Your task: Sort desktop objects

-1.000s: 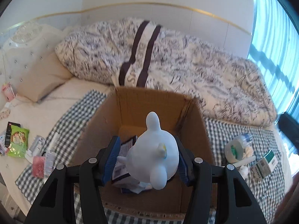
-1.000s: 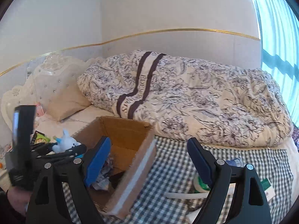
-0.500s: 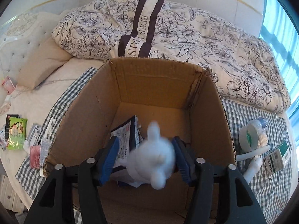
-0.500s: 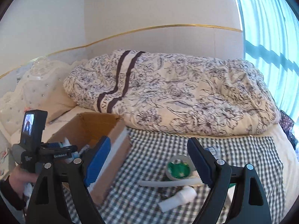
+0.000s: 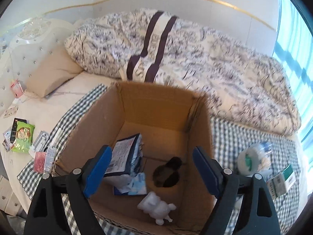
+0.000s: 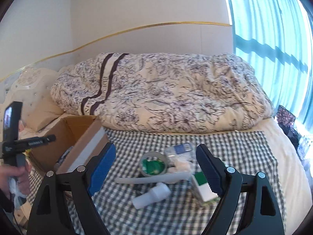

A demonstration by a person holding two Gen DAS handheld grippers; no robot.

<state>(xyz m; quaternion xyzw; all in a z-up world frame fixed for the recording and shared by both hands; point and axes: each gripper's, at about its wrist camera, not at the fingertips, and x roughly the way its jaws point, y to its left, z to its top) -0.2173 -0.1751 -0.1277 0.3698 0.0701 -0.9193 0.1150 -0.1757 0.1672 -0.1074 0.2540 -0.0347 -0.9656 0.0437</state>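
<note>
A brown cardboard box [image 5: 156, 117] is being used as the bin on the checked cloth [image 6: 244, 148] of the bed. The small white soft toy [image 5: 156, 208] is lying on its near floor, below the released left hand-held gripper [image 5: 151, 168]. The right hand-held gripper [image 6: 155, 169], also released, is being held over a white plastic bottle [image 6: 150, 195]: probably light, stiff and slippery, best gripped across its body.
</note>
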